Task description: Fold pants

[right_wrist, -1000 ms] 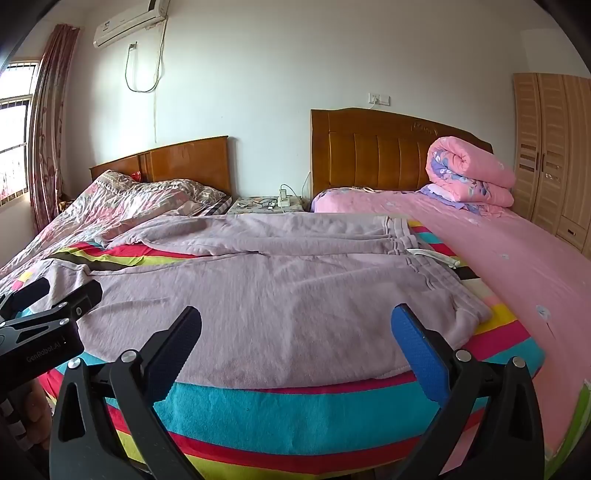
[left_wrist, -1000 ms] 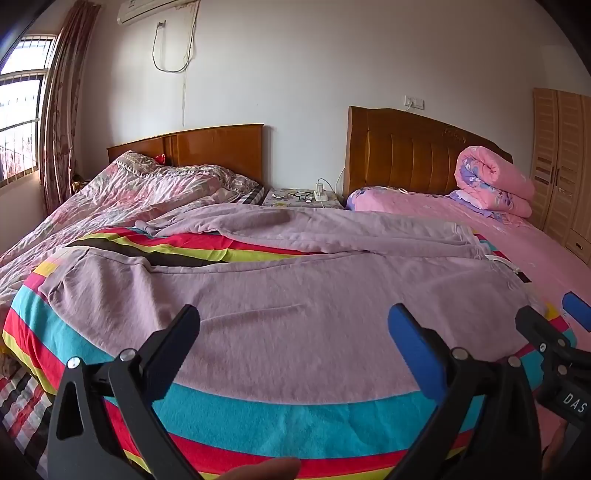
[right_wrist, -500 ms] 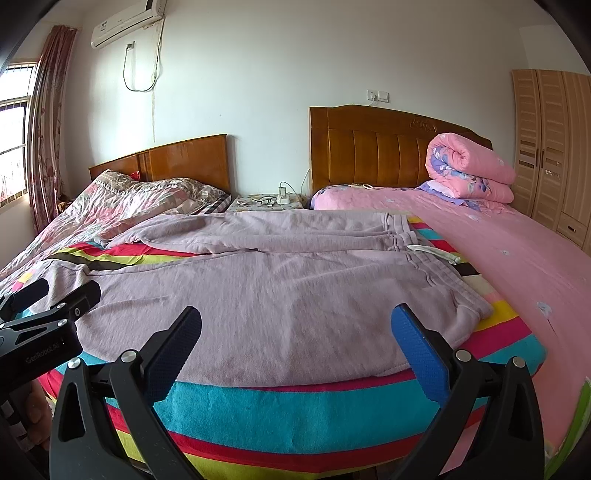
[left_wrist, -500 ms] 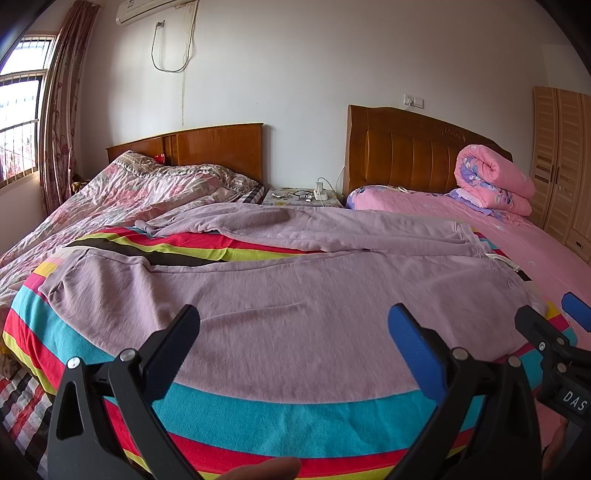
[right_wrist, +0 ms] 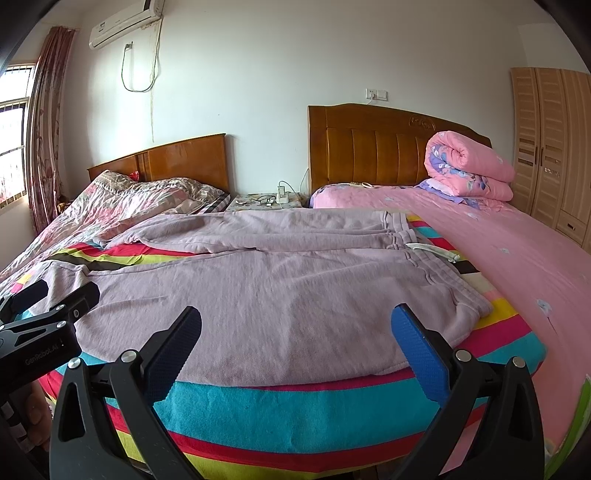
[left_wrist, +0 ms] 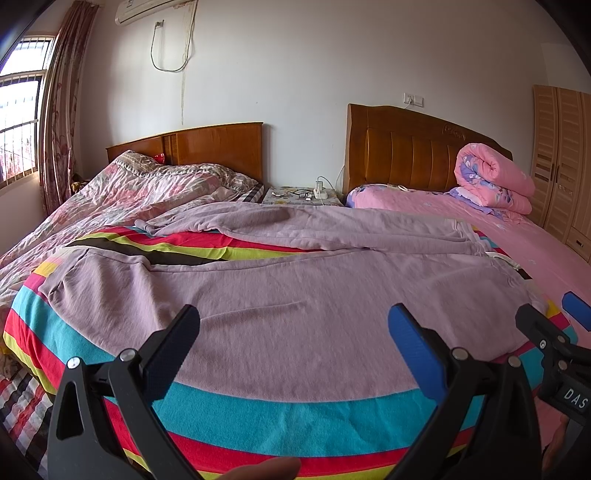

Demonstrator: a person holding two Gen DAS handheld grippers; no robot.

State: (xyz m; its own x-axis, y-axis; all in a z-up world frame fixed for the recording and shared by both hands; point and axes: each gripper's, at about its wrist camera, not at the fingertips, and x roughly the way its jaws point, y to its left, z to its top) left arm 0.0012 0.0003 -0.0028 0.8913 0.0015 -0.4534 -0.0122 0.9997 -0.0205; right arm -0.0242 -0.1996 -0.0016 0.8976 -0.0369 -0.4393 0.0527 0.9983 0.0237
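White letters "DAS" on the black body of the right gripper (left_wrist: 565, 321), at 4 o'clock in the left wrist view; the word is cut off by the frame edge, rest unreadable. Grey print "GenRobot.AI" on the black body of the left gripper (right_wrist: 48, 295), at 8 o'clock in the right wrist view, small, the last letters probably "AI". Air conditioner (right_wrist: 125, 23) at 11 o'clock carries a small dark logo, too blurred to read. Carved emblem on the headboard (right_wrist: 376, 147) at 1 o'clock, not legible as text.
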